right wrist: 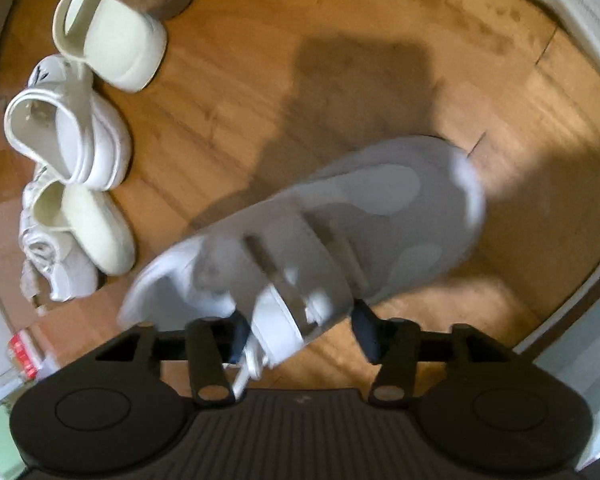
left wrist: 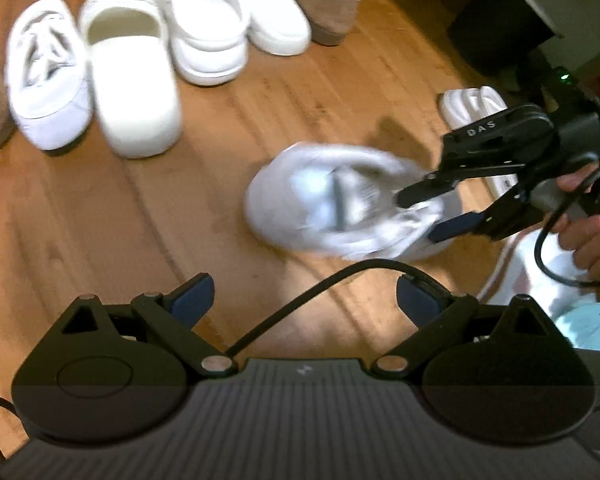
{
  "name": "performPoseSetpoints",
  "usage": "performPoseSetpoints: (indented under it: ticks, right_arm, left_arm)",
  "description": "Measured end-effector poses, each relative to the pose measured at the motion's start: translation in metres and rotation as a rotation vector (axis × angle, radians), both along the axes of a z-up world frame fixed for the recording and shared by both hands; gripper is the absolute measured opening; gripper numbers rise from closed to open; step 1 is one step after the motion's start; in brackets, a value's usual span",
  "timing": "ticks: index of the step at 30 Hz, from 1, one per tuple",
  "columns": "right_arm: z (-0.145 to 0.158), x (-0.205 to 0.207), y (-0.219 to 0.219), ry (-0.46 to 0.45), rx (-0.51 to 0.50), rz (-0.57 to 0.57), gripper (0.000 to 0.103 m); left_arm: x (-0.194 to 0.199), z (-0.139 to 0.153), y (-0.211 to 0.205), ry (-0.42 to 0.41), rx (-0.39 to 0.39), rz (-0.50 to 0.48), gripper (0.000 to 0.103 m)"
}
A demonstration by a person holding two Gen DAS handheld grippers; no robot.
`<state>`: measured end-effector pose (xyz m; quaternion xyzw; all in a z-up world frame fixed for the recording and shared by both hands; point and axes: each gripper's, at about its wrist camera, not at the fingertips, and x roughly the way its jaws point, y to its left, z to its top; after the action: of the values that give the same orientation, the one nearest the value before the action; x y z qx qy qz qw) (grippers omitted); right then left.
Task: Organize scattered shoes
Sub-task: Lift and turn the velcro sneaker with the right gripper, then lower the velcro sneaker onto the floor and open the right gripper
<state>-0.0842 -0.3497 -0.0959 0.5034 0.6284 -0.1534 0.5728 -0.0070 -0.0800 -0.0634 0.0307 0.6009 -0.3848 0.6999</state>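
The right gripper (right wrist: 300,330) is plainly the nearer of the two to the work: the grey-white strap sneaker (right wrist: 320,232) lies right at its fingers (right wrist: 362,330), heel and collar toward them, long axis running away from the fingers on a slant toward the far right of the wooden floor (right wrist: 340,40). The fingers stand about halfway apart, one on either side of the shoe's collar and strap end; blur hides whether the pads actually press on the material, so I judge it a loose hold at best, and I cannot tell if the shoe hangs clear of the floor or rests on it. In the left wrist view the same sneaker (left wrist: 340,208) sits in the open middle of the floor with the right gripper (left wrist: 432,212) coming in from the right. The left gripper (left wrist: 304,300) hovers nearer the camera, fingers (left wrist: 192,300) spread wide with nothing between them but a loose black cable (left wrist: 300,300), well apart from the shoe. Farther off, toward the floor's far left, the white clogs (left wrist: 136,80) and the laced white sneaker (left wrist: 48,76) stand side by side in a row; the coming move turns on bringing the sneaker's long axis parallel to theirs.
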Motion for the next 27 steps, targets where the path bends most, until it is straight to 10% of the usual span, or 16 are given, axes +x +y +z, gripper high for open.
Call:
performPoseSetpoints:
  ticks: [8,15,27]
  right_arm:
    - [0.049,0.004,0.009,-0.31,-0.107,0.412,0.07]
    - [0.061,-0.008,0.07,-0.556,-0.709,1.201,0.082]
    - [0.033,-0.003,0.071,-0.61,-0.538,1.353,0.085]
  left_arm:
    - [0.008,-0.039,-0.011,0.326,-0.102,-0.016,0.099]
    - [0.012,-0.051,0.001,0.532,-0.266,0.063,0.099]
    - [-0.002,-0.038,-0.03,0.08,0.059,0.135,0.099]
